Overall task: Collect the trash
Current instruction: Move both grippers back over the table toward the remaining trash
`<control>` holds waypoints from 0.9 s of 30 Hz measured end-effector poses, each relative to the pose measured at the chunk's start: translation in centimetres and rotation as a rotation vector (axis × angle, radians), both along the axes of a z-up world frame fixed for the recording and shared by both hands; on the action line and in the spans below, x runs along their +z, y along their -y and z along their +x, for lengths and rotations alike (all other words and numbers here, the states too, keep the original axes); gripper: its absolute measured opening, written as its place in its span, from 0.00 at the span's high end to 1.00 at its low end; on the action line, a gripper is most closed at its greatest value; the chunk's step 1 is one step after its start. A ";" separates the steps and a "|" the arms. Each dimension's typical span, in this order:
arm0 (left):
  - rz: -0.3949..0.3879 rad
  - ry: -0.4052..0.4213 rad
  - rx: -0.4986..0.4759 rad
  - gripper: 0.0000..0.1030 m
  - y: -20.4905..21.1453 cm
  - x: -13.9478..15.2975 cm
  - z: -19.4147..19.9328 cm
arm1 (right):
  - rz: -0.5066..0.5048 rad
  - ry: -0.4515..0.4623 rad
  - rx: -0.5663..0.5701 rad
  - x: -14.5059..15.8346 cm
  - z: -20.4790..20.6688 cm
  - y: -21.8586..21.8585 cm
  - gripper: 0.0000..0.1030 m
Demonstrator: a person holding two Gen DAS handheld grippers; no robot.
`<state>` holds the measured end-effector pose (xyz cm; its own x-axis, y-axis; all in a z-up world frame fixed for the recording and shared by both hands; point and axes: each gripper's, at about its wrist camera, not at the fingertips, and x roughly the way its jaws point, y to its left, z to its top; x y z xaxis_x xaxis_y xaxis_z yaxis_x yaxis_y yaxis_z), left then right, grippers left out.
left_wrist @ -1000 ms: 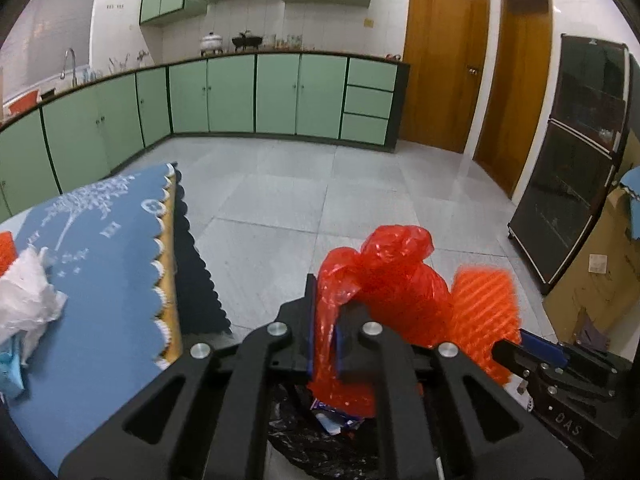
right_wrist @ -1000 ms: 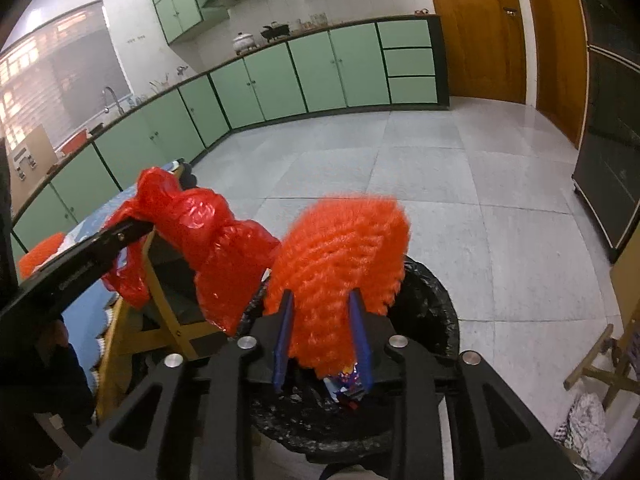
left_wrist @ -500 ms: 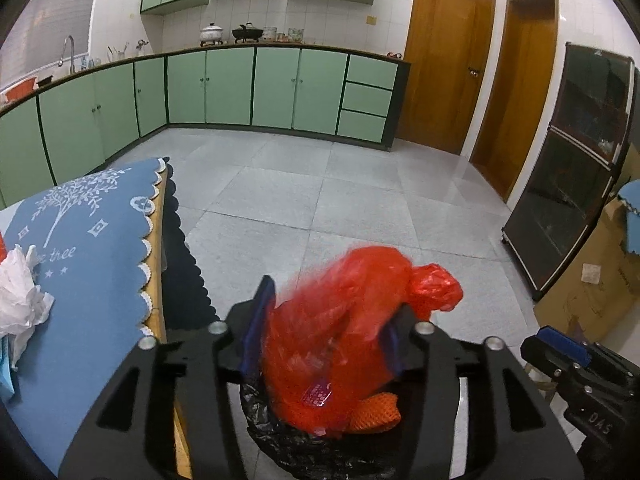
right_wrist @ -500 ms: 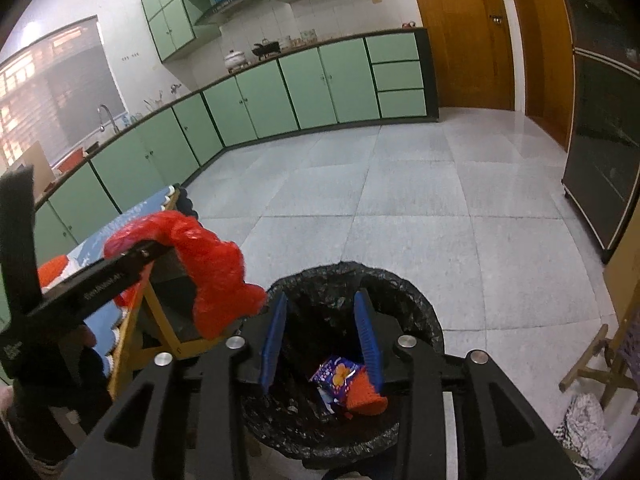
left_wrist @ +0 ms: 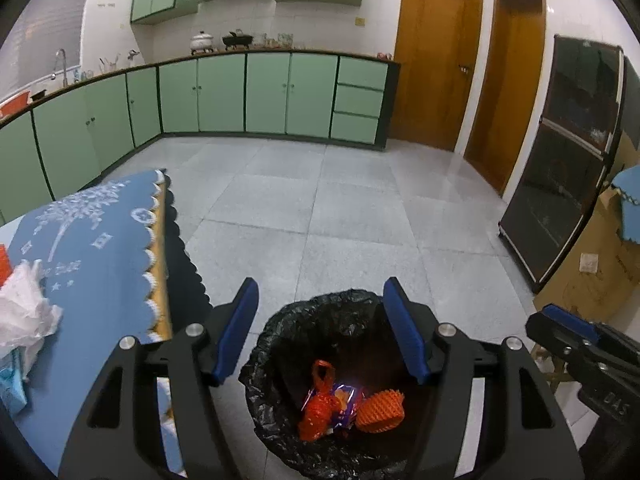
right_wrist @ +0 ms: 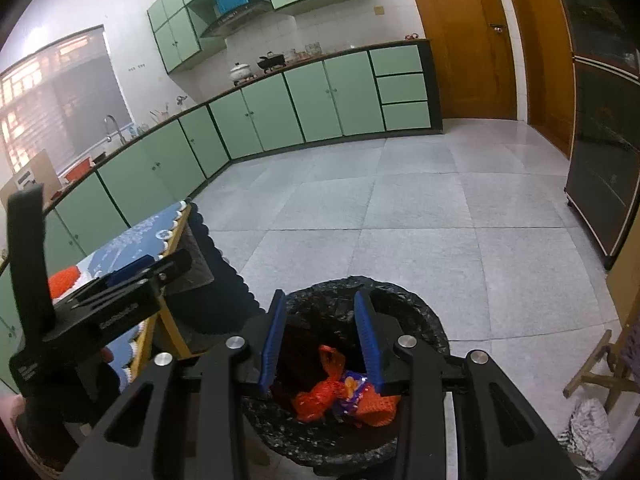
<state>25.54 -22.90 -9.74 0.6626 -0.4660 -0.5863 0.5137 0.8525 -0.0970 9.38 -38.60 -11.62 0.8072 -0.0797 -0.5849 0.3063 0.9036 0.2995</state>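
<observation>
A bin lined with a black bag (left_wrist: 280, 344) (right_wrist: 416, 312) stands on the floor beside the table. Inside lie a red plastic bag (left_wrist: 318, 412) (right_wrist: 316, 398), an orange foam net (left_wrist: 380, 406) (right_wrist: 378, 408) and a shiny snack wrapper (left_wrist: 344, 402) (right_wrist: 352, 390). My left gripper (left_wrist: 320, 332) is open and empty above the bin. My right gripper (right_wrist: 322, 340) is open and empty above the bin too. A crumpled white tissue (left_wrist: 24, 316) and an orange scrap (left_wrist: 4, 260) lie on the blue tablecloth (left_wrist: 92, 264).
The table's scalloped cloth edge (left_wrist: 160, 264) (right_wrist: 176, 224) is left of the bin. Green cabinets (left_wrist: 264, 96) line the far wall. A dark glass cabinet (left_wrist: 560, 184) and a cardboard box (left_wrist: 600, 264) stand right. A wooden frame and rag (right_wrist: 592, 392) lie on the floor right.
My left gripper opened and the red plastic bag fell into the bin. My right gripper let go of the orange foam net earlier, and it lies in the bin now.
</observation>
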 end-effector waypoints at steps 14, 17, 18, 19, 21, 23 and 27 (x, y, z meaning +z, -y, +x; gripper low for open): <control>0.052 0.198 0.334 0.30 -20.3 5.3 -3.8 | -0.032 0.125 0.152 4.9 2.3 -9.5 0.17; 0.097 0.212 0.426 0.27 -25.7 5.6 -5.0 | -0.028 0.136 0.220 5.4 3.6 -12.9 0.14; 0.116 0.212 0.456 0.26 -27.4 5.6 -5.4 | -0.026 0.137 0.245 5.5 4.1 -14.3 0.14; 0.131 0.211 0.479 0.25 -28.5 5.6 -5.7 | -0.024 0.137 0.264 5.6 4.6 -15.5 0.13; 0.160 0.188 0.525 0.23 -31.5 5.0 -6.3 | -0.019 0.131 0.315 5.5 5.6 -18.1 0.12; 0.168 0.153 0.546 0.23 -33.9 4.2 -6.7 | -0.019 0.127 0.347 5.4 6.5 -20.4 0.11; 0.123 0.066 0.558 0.22 -37.0 2.7 -6.7 | -0.007 0.091 0.414 4.3 8.2 -24.8 0.11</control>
<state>18.83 14.10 -7.00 0.8258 0.0338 -0.5629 -0.0157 0.9992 0.0370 17.61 -13.75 -7.29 0.8204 0.2579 -0.5103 -0.1101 0.9471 0.3016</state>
